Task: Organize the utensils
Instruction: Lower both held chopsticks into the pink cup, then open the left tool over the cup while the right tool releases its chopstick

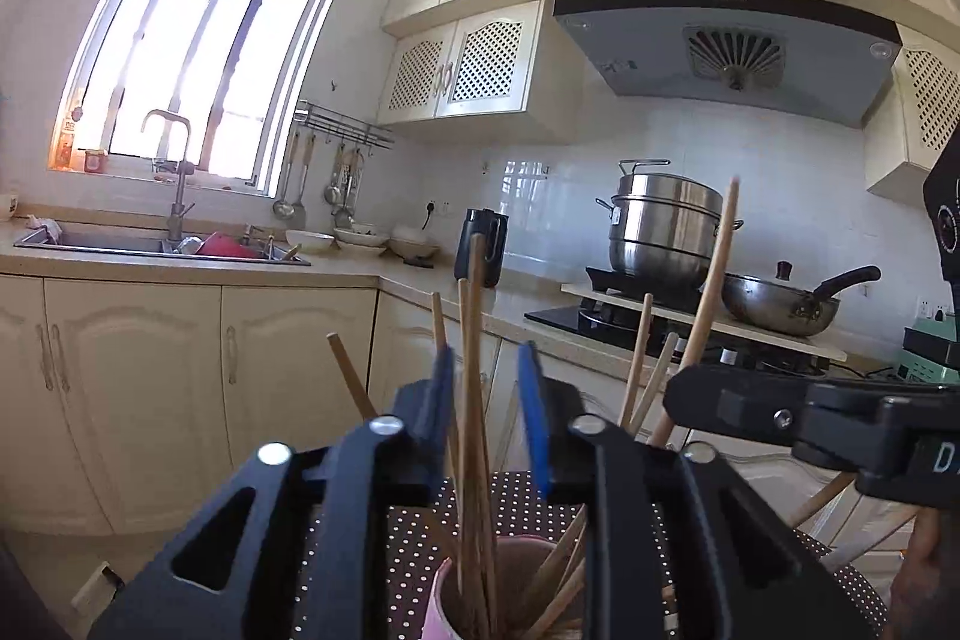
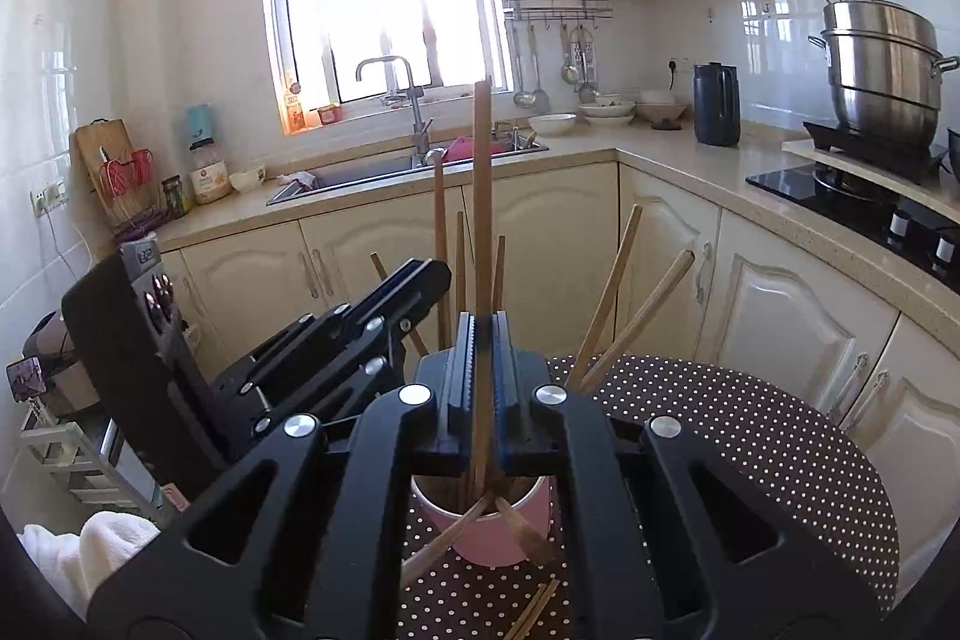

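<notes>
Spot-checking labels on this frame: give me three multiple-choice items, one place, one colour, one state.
1. Where does the cup stand?
A. in the sink
B. on the dotted tablecloth
C. on the stove

2. What colour is the cup?
A. pink
B. green
C. white

3. How is the right tool?
A. wide open, empty
B. out of view
C. shut on a chopstick

Answers:
1 B, polka dots surround the cup's base.
2 A, its wall is pink in both views.
3 C, the pads clamp the upright stick above the cup.
</notes>
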Tool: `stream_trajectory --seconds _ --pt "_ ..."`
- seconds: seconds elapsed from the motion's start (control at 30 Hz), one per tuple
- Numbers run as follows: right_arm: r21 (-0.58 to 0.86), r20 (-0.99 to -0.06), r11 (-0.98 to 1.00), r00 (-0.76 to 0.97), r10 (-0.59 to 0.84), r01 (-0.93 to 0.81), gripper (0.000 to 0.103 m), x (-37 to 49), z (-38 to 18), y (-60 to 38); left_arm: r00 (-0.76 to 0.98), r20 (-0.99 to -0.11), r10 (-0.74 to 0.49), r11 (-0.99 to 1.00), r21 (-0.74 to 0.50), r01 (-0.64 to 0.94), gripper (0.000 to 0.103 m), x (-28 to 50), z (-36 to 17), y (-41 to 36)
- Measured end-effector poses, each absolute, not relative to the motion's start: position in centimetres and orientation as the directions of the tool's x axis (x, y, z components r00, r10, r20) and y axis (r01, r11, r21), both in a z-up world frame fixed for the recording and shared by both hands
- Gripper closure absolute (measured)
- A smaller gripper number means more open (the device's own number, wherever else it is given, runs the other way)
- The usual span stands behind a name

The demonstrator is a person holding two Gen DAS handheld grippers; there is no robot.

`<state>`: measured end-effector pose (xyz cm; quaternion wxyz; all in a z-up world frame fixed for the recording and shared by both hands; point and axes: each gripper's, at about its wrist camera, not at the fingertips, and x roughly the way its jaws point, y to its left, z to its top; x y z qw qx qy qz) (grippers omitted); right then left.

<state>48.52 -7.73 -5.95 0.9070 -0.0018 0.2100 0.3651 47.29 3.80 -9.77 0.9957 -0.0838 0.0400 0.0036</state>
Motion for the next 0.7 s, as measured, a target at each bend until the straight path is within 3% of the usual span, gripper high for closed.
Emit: stream_trajectory --seconds 0.27,0.7 --pt "0.142 -0.407 0.768 0.67 0.621 -0.625 0.095 47.8 -5.5 -7.6 0.994 -0.106 0.007 0.988 -0.15 -0.023 0.065 45.2 -8.8 4.1" --pt "0.111 -0.371 0.798 0.72 0.586 -0.592 0.095 43.3 -2.9 -8.9 0.991 -0.13 0.018 0.995 -0.098 -0.031 0.057 40.4 -5.4 3.4"
